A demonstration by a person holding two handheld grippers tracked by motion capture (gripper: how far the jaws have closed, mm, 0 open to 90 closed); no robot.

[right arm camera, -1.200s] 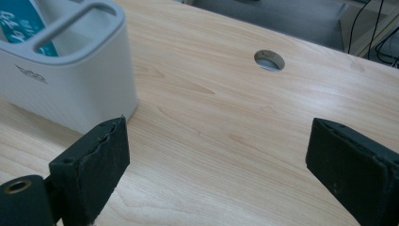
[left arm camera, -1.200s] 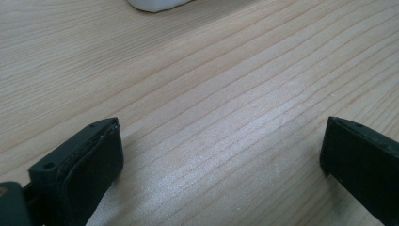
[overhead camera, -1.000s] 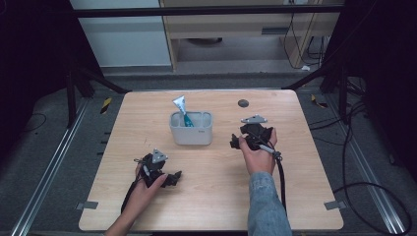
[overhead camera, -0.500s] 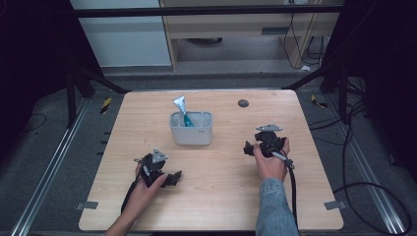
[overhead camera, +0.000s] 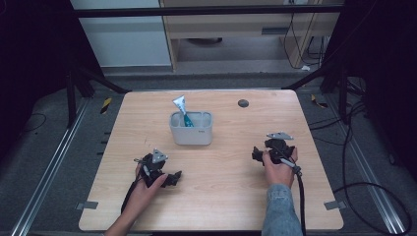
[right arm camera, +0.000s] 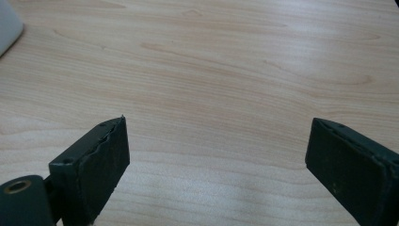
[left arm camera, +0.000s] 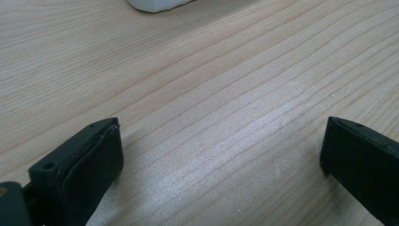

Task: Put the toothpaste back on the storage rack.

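Presently catalogued, high view: pale wood-grain rectangular worktop [overhead camera: 216,196], rounded corners, edges running from upper centre to the bottom of the frame. Item one, white rounded plastic tub [overhead camera: 192,128], standing at centre of the frame, slightly left; a silver-and-teal crimped tube [overhead camera: 182,109] rises from it, leaning to the upper left. Item two, small dark round disc [overhead camera: 243,103], upper centre-right, near the far edge. Item three, left tool [overhead camera: 173,178], lower left of centre, held in a hand, low over the board; in the left gripper view its jaws stand wide apart, bare wood between them, tub base at the top edge. Item four, right tool [overhead camera: 255,153], lower right of centre, likewise hand-held; jaws spread wide in the right gripper view, nothing between. Both tools sit well apart from the tub, open board lying between and around them.
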